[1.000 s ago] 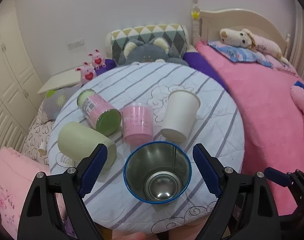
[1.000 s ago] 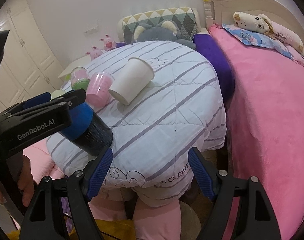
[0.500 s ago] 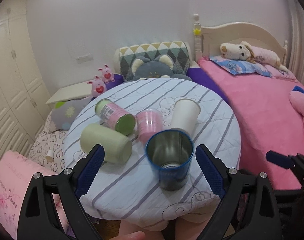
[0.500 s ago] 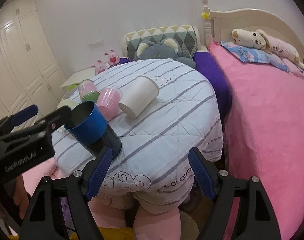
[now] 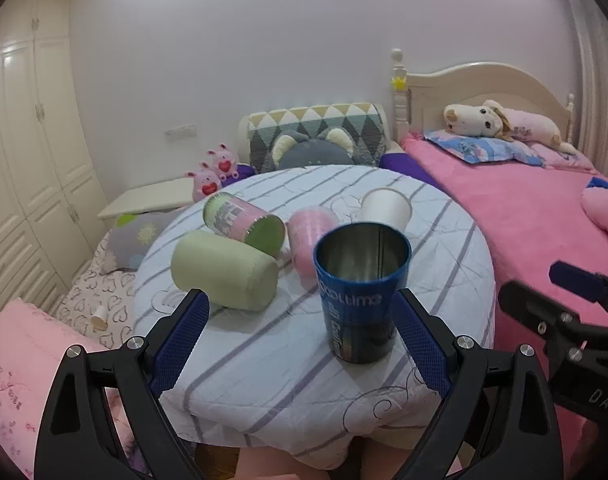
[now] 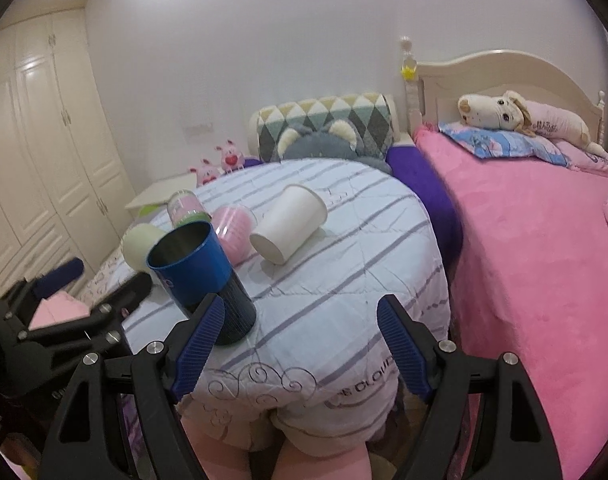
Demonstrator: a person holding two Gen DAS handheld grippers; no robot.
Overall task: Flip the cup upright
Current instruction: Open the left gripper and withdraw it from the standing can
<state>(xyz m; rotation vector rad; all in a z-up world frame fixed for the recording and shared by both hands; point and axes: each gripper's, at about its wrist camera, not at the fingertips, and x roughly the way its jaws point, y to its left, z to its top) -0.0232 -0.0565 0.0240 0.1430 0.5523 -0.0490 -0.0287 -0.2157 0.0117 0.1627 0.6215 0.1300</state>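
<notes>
- Blue cup (image 5: 360, 300): metal, blue outer wall w/ white lettering, dark band at base, bare steel inside. Stands upright, mouth up, on the round table (image 5: 263, 360).
- Cup pos. rel. to left gripper (image 5: 299, 340): ahead of the tips, offset toward the right-hand finger, near it; contact w/ that finger cannot be told. Not clamped.
- Left gripper: fingers spread wide, nothing between pads.
- Right gripper (image 6: 299, 346): fingers spread wide, nothing held. Blue cup sits just ahead of its left-hand finger; that finger overlaps the cup base in the right wrist view.
- Edges: cup is close to the near rim of the table, on the grippers' side. Cloth hangs over the rim below both tools. Open cloth ahead-right of the right gripper.
- Obstructions ahead of left gripper, beyond the cup: green cup (image 5: 223, 276) on its side, ahead-left; labelled tin (image 5: 243, 220) on its side behind it; pink cup (image 5: 310, 236) directly behind the blue cup; white paper cup (image 5: 386, 208) on its side, ahead-right.
- Pink cup and blue cup overlap in view; contact cannot be told.
- Right of both tools: bed (image 6: 544, 260) w/ pink cover, near the table edge.
</notes>
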